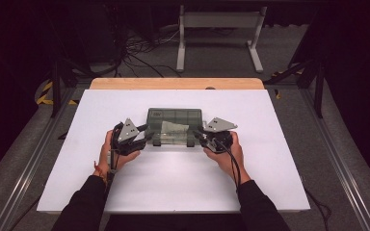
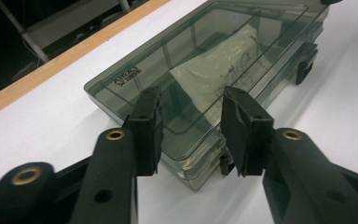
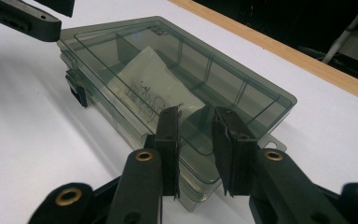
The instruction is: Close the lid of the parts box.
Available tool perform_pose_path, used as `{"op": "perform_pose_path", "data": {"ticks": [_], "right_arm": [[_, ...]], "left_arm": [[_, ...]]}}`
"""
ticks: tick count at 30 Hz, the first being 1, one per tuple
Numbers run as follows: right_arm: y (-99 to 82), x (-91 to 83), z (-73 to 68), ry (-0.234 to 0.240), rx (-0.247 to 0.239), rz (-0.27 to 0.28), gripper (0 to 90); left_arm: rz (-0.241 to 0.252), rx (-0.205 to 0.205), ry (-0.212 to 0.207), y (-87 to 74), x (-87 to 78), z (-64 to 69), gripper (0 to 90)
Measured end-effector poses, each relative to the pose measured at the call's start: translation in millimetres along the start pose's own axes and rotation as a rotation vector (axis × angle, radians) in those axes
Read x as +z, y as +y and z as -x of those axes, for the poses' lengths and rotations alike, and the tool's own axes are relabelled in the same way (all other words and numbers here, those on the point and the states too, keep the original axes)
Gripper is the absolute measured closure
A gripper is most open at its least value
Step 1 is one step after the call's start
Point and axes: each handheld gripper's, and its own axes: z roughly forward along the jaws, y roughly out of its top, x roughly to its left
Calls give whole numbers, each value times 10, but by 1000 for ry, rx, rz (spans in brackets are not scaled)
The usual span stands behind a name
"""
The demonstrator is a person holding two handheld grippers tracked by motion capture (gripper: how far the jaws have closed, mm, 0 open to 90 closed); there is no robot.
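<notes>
A smoky transparent compartment box (image 1: 174,115) lies flat with its lid closed in the middle of the white table top (image 1: 173,178). A white paper or bag (image 2: 214,70) with scribbled writing shows through the lid. My left gripper (image 1: 144,133) sits at the box's left near corner, and in the left gripper view its jaws (image 2: 193,126) stand apart on either side of that corner without pressing it. My right gripper (image 1: 200,133) is at the right near corner. Its jaws (image 3: 196,140) stand a little apart over the box (image 3: 168,60) edge. Black latches (image 3: 77,91) sit on the front side.
A wooden strip (image 1: 176,83) runs along the table's far edge. Beyond it on the floor are a white metal stand (image 1: 219,21) and loose cables (image 1: 139,48). Metal rails (image 1: 337,159) run along both sides of the table.
</notes>
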Motion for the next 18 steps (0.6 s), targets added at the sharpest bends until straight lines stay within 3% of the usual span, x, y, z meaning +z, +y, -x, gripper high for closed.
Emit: {"op": "perform_pose_path", "data": {"ticks": [8, 14, 18], "right_arm": [[23, -13, -28, 5, -8, 29, 475], [25, -4, -17, -43, 10, 27, 324], [23, -7, 2, -68, 31, 38, 206]], "left_arm": [[24, -13, -2, 0, -1, 9, 396], [16, -14, 33, 1, 4, 7, 277], [26, -37, 23, -3, 16, 8, 170]]}}
